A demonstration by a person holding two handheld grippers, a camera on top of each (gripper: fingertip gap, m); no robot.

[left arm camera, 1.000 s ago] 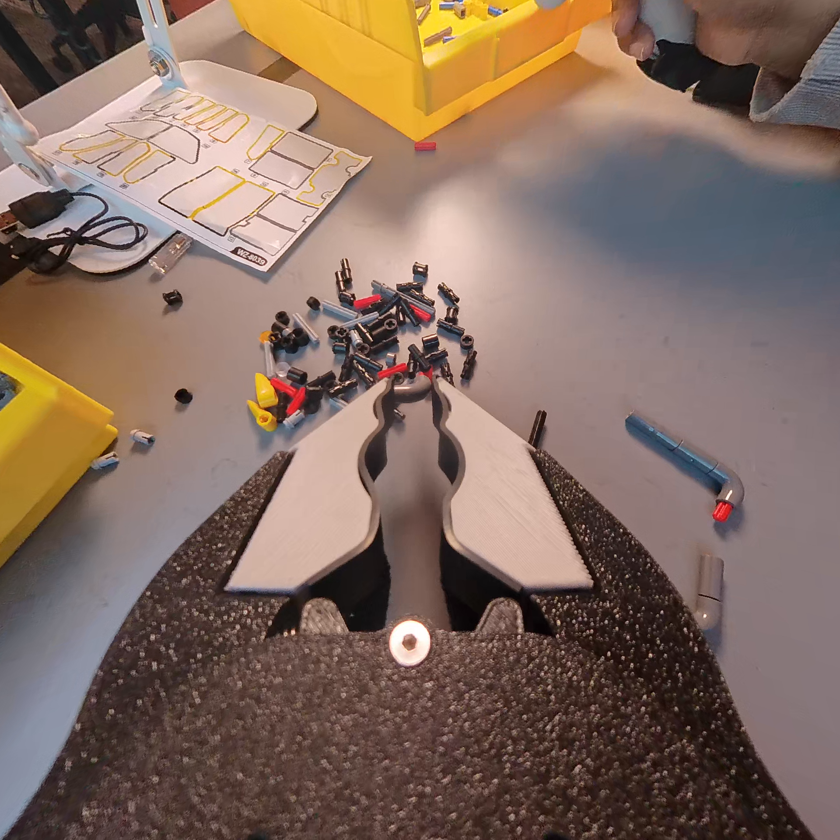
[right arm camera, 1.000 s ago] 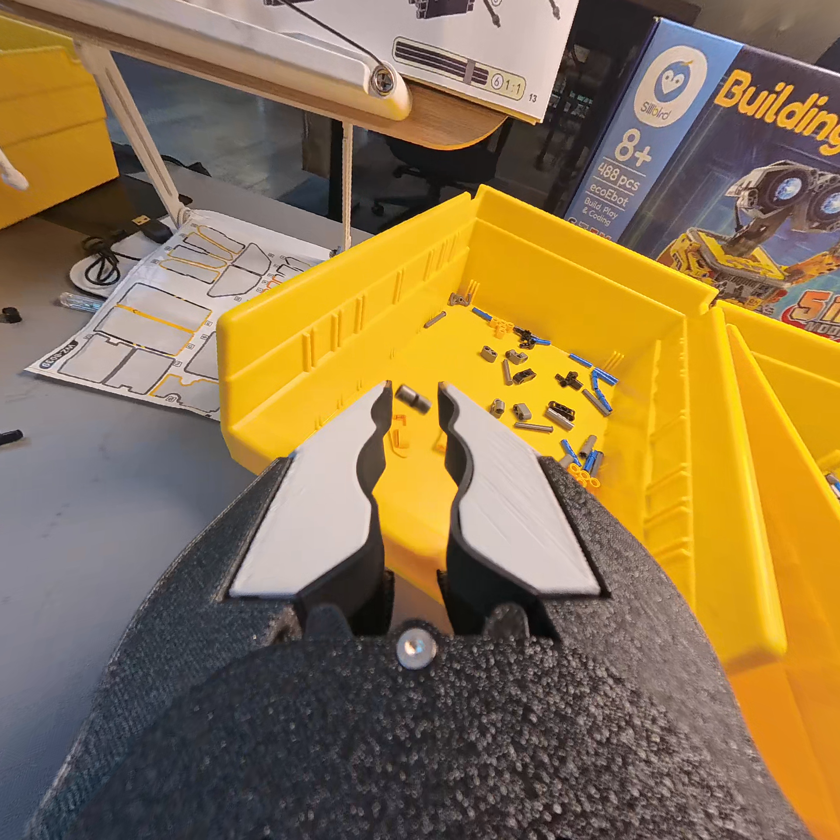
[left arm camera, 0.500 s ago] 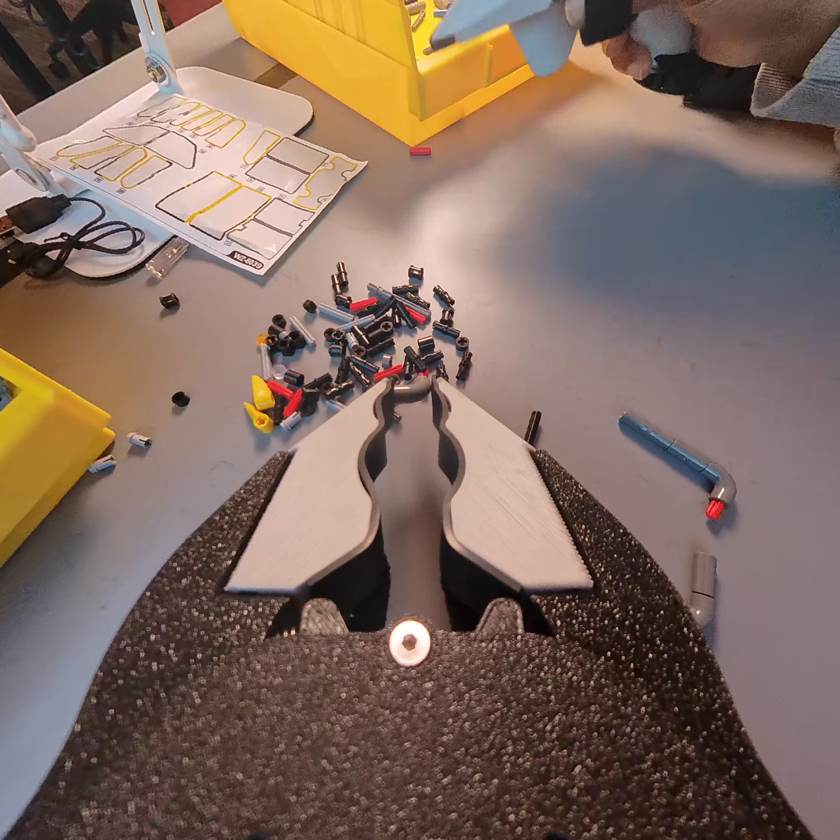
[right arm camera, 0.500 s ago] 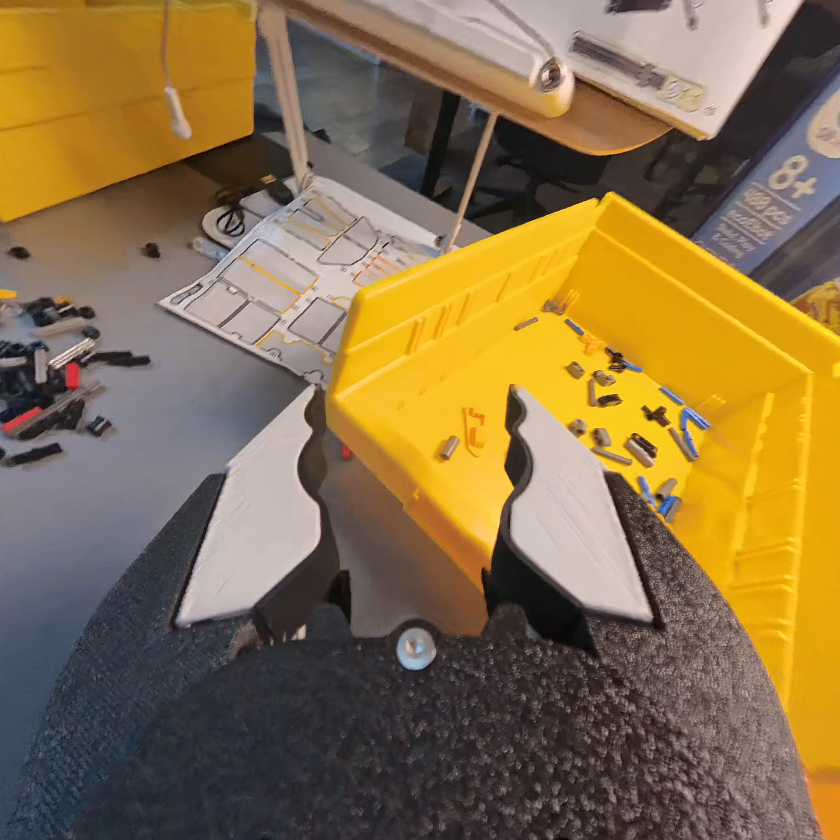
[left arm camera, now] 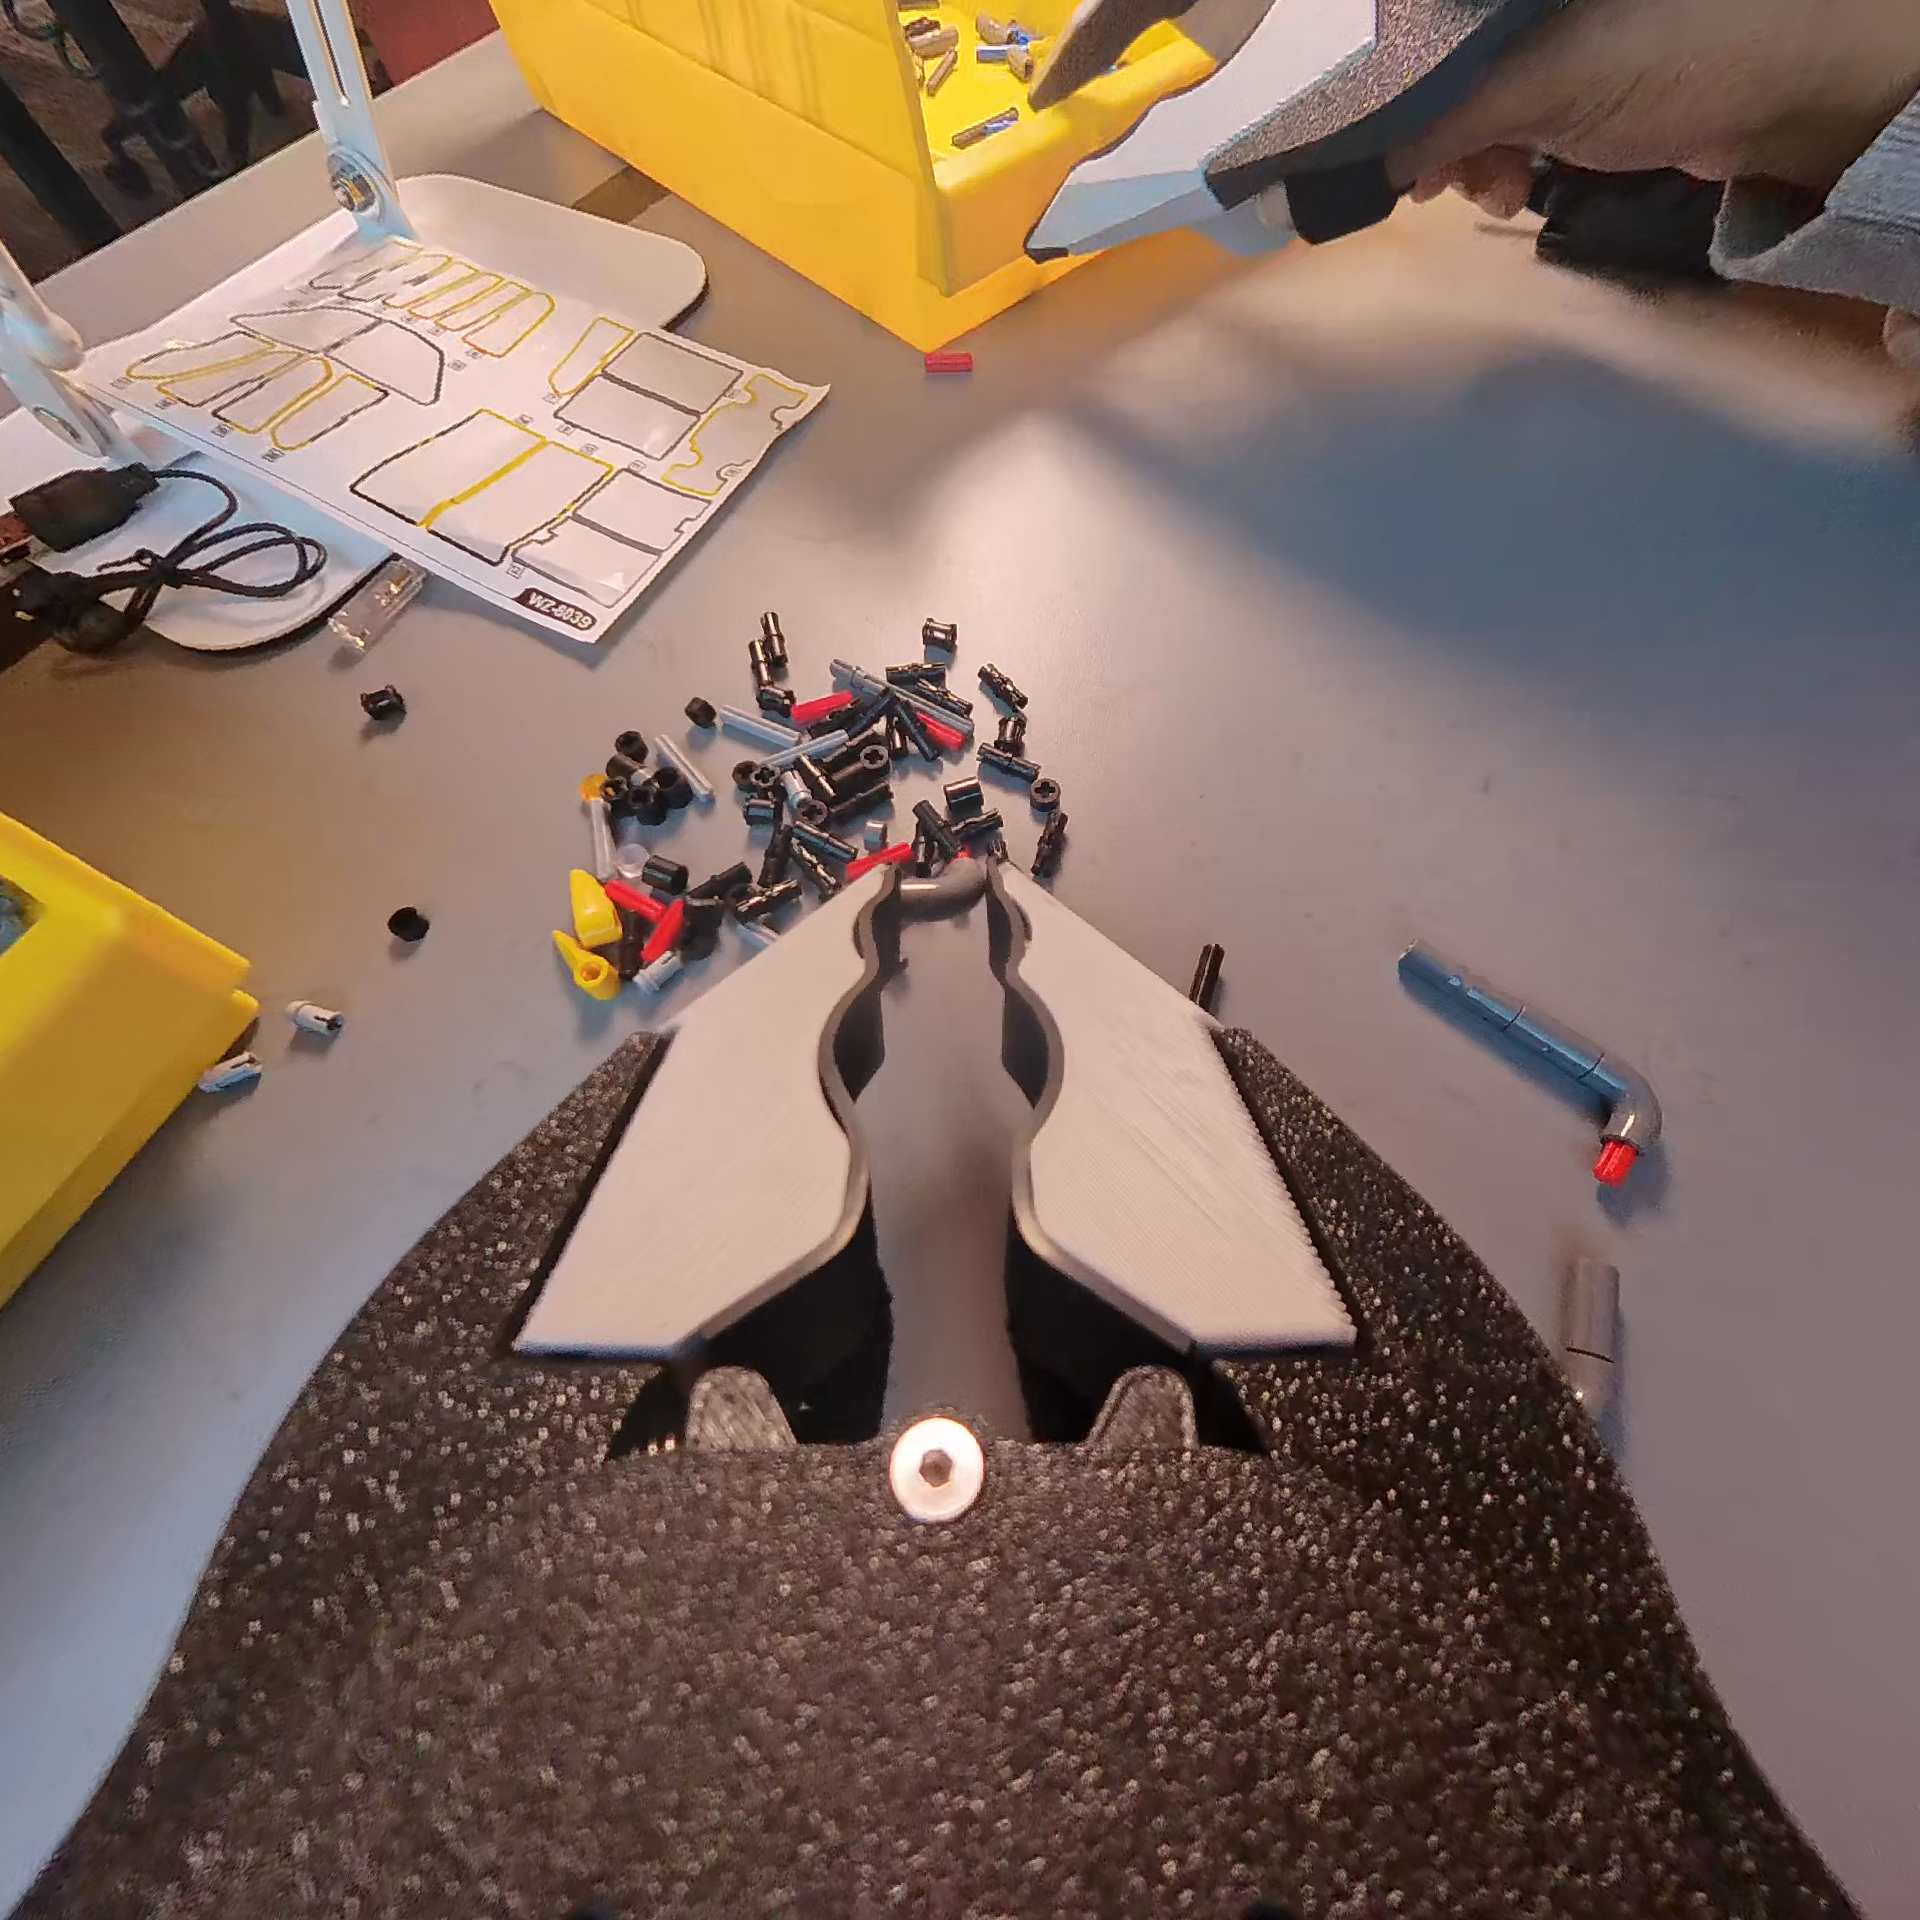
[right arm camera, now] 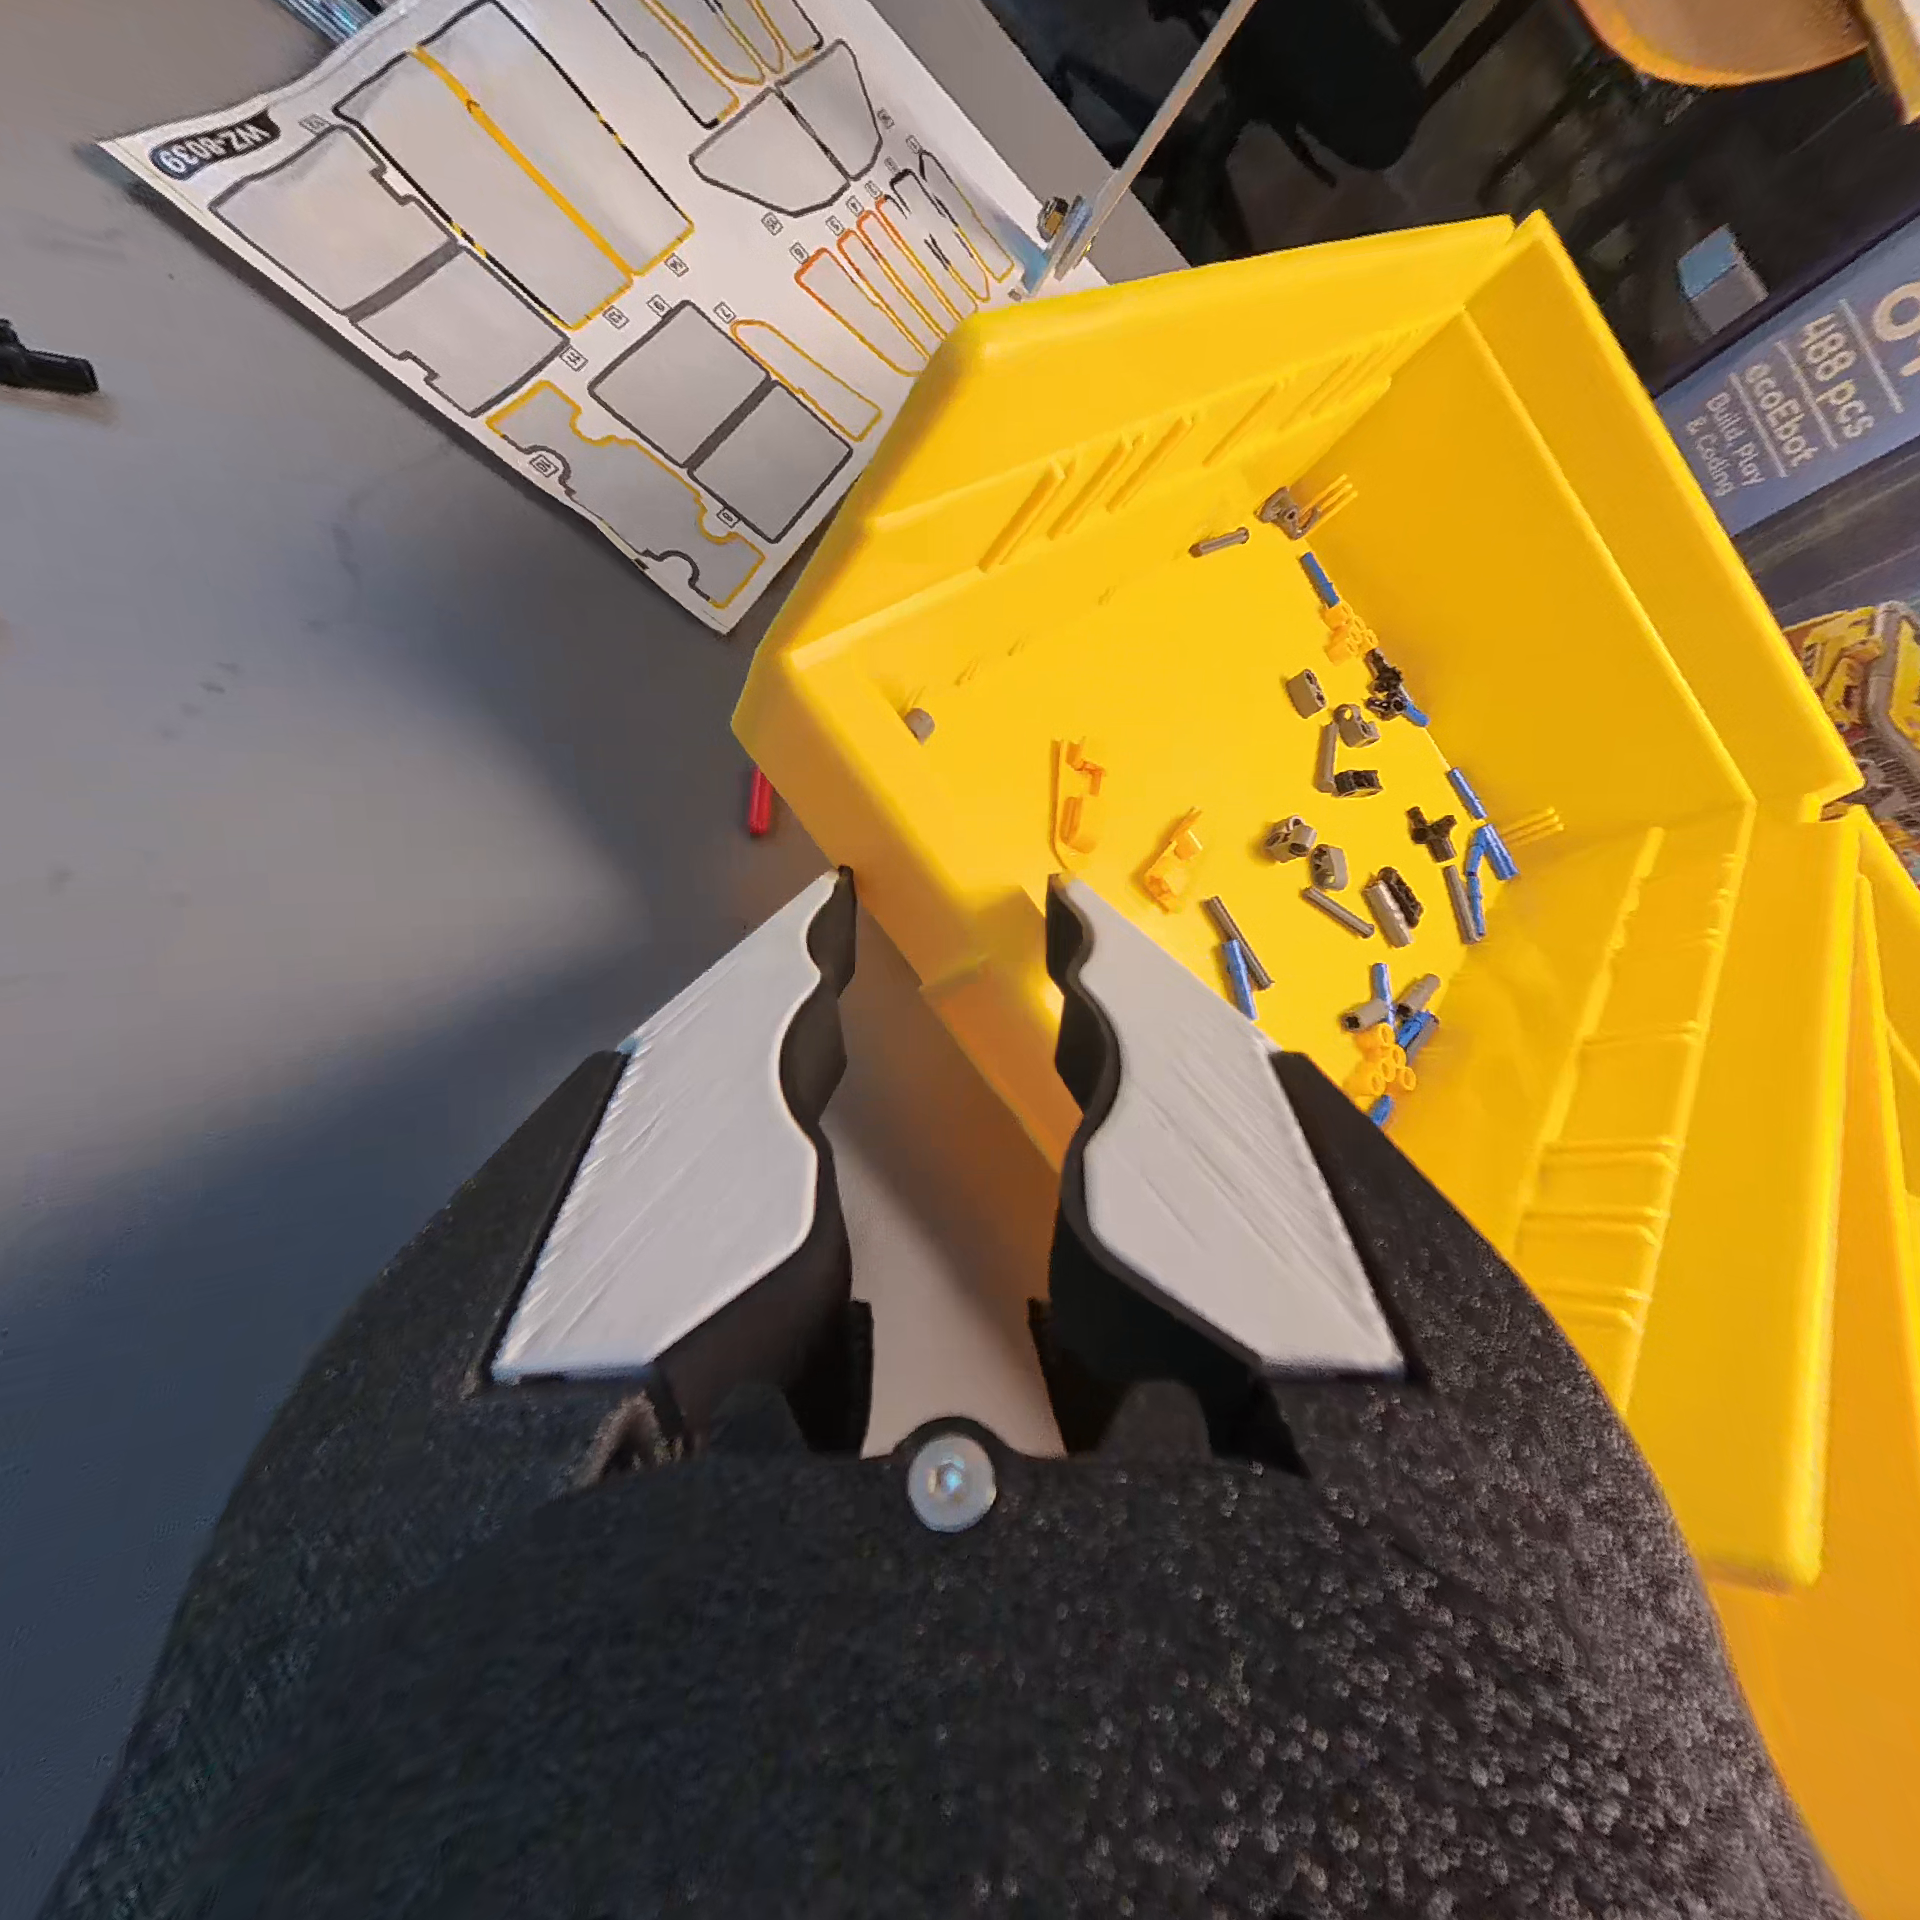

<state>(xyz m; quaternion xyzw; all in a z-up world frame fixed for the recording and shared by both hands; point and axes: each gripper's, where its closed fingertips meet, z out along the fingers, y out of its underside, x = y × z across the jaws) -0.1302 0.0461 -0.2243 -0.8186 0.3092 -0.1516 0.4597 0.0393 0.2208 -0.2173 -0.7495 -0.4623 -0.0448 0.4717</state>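
Table (left arm camera: 1351, 623) state, left wrist view, left to right: yellow box (left arm camera: 104, 1039) at the left edge; black cable (left arm camera: 156, 561) and white stand base (left arm camera: 499, 229) toward the far left corner, with a sticker sheet (left arm camera: 468, 447) lying partly on the base. Loose pile of small pieces (left arm camera: 810, 790), mostly black with some red, grey and yellow, sits mid-surface, a few strays to its left

Left gripper (left arm camera: 940, 883) is low at the near side of that pile, fingers drawn in until only a small gap remains at the tips, and a grey bent piece (left arm camera: 940, 896) spans that gap, so it reads as pinched. Whether the piece is clear of the surface: cannot tell

Right of it, well apart, a blue rod (left arm camera: 1517, 1039) ending in a grey elbow with a red tip lies flat, a short grey tube (left arm camera: 1590, 1299) nearer the near edge. Single red pin (left arm camera: 948, 361) lies just beside the yellow bin (left arm camera: 790, 135) at the far edge

Right wrist view: right gripper (right arm camera: 948, 883) spread wide, holding nothing, straddling the near corner of the bin: left finger outside the wall, right finger over the inside. Bin floor holds scattered parts (right arm camera: 1351, 831), grey, blue, black, orange. Printed carton (right arm camera: 1787, 416) stands past the bin, far right
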